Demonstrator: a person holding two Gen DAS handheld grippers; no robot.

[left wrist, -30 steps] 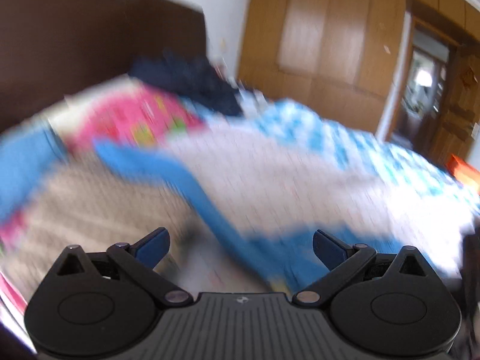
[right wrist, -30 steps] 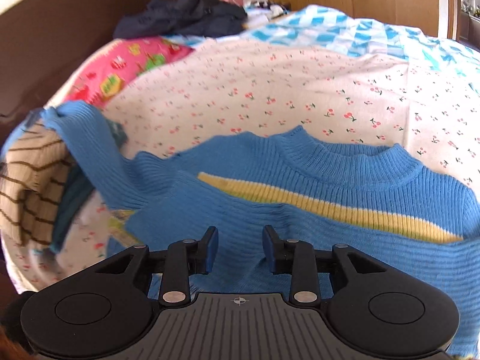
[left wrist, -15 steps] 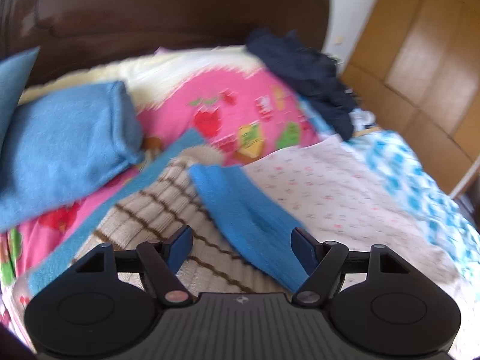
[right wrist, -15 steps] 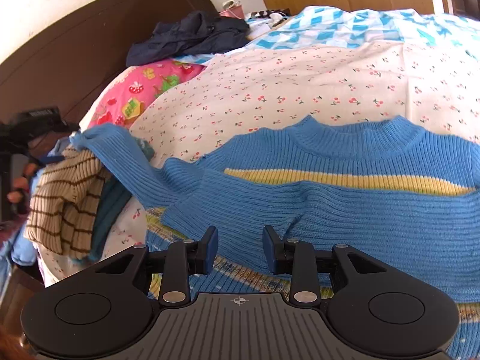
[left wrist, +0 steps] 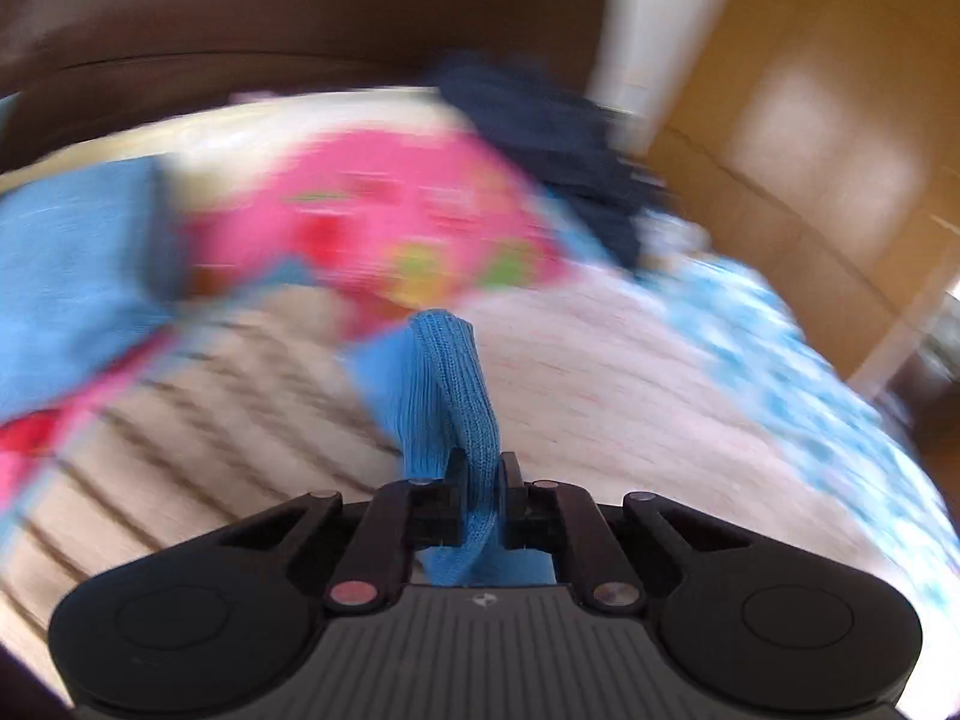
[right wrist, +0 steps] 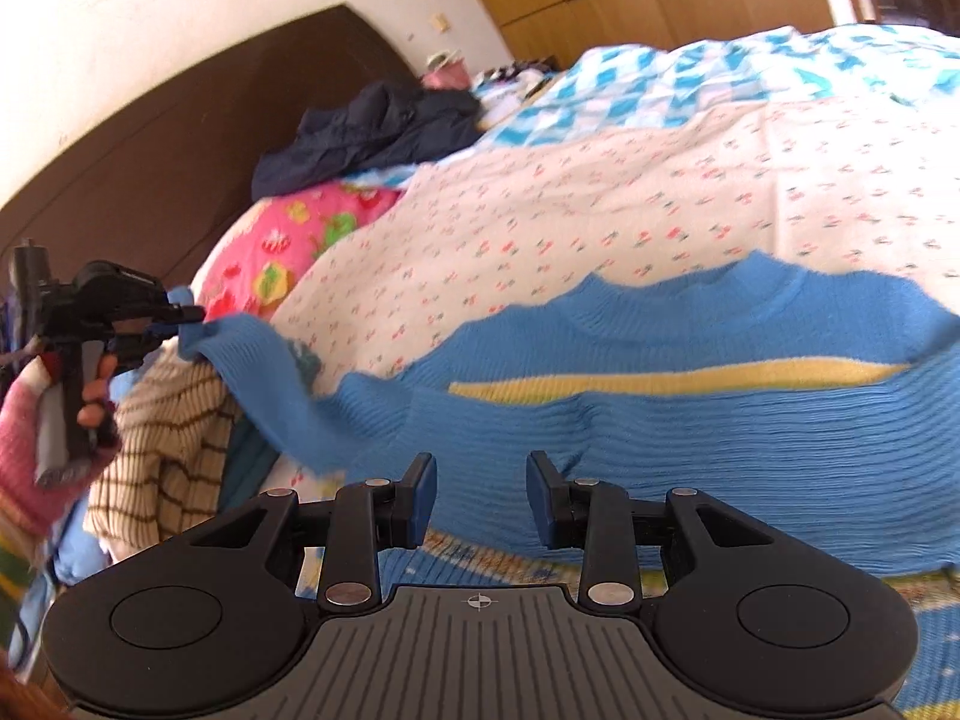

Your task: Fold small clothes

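A small blue knit sweater (right wrist: 720,426) with a yellow chest stripe lies flat on the floral bedsheet (right wrist: 600,222). My left gripper (left wrist: 480,498) is shut on the cuff of its sleeve (left wrist: 456,396); in the right wrist view the left gripper (right wrist: 180,321) holds that sleeve (right wrist: 270,384) stretched out to the left. My right gripper (right wrist: 480,495) is open and empty, just above the sweater's lower body.
A beige brown-striped sweater (right wrist: 174,438) lies at the bed's left edge under the sleeve. A pink patterned pillow (right wrist: 288,246), a dark navy garment pile (right wrist: 372,132) and the brown headboard (right wrist: 180,162) are behind. A blue-white checked quilt (right wrist: 750,72) covers the far side.
My left gripper has shut on the blue sleeve cuff, which it was hovering over open half a second ago. The right gripper stays open and has drawn back and tilted a little.
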